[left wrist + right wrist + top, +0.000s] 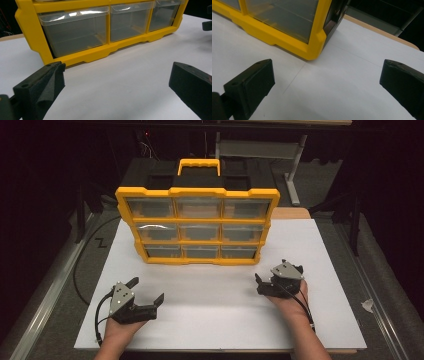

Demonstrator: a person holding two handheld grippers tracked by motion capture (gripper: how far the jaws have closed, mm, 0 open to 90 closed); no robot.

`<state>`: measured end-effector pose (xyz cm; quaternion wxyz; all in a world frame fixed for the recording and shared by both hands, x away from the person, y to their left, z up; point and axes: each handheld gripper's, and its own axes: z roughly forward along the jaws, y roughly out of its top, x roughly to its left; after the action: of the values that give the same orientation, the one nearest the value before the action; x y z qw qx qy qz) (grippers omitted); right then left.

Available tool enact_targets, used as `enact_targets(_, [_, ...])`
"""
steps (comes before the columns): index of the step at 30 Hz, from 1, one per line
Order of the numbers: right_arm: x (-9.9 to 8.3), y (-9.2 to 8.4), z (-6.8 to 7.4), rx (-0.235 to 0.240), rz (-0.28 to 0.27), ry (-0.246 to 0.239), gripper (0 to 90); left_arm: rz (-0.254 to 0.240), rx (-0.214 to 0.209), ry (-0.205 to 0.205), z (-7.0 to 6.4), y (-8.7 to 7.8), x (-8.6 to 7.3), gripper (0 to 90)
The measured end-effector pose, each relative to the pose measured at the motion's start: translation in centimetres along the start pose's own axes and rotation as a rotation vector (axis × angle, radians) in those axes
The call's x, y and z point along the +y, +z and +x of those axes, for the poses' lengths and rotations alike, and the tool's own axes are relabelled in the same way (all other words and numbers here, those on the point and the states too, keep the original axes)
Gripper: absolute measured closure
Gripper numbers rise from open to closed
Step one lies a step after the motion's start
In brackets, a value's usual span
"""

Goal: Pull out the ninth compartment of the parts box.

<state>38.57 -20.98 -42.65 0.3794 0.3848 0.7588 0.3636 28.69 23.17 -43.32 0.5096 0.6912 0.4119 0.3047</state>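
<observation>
while the yellow organizer (198,226) stands upright on the white board (220,315), the left gripper (148,292) and right gripper (272,272) rest nearby, jaws spread, grasping nothing.

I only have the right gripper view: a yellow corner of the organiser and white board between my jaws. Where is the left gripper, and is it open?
Observer: The left gripper rests on the white board near the front left, jaws wide apart, holding nothing.
Operator: What does the whole organiser look like?
Observer: The yellow organiser stands upright at the back of the board, with three rows of three clear drawers and a yellow handle on top.
Operator: Anything in the bottom drawers?
Observer: In the left gripper view the bottom left drawer looks empty, and so do its two neighbours.
Operator: And my own gripper from above?
Observer: The right gripper sits at the front right, open, apart from the organiser.
</observation>
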Motion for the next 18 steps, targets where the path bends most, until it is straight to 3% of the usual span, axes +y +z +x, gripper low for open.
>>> enact_targets(6, [-0.4,-0.2,0.6,-0.036,0.034,-0.098,1.0,-0.006,0.013,0.013,-0.1,0.1,-0.2,0.6])
enact_targets(18, [-0.5,-0.6,1.4,-0.077,0.069,-0.249,1.0,-0.018,-0.006,0.006,-0.2,0.3,-0.4,0.2])
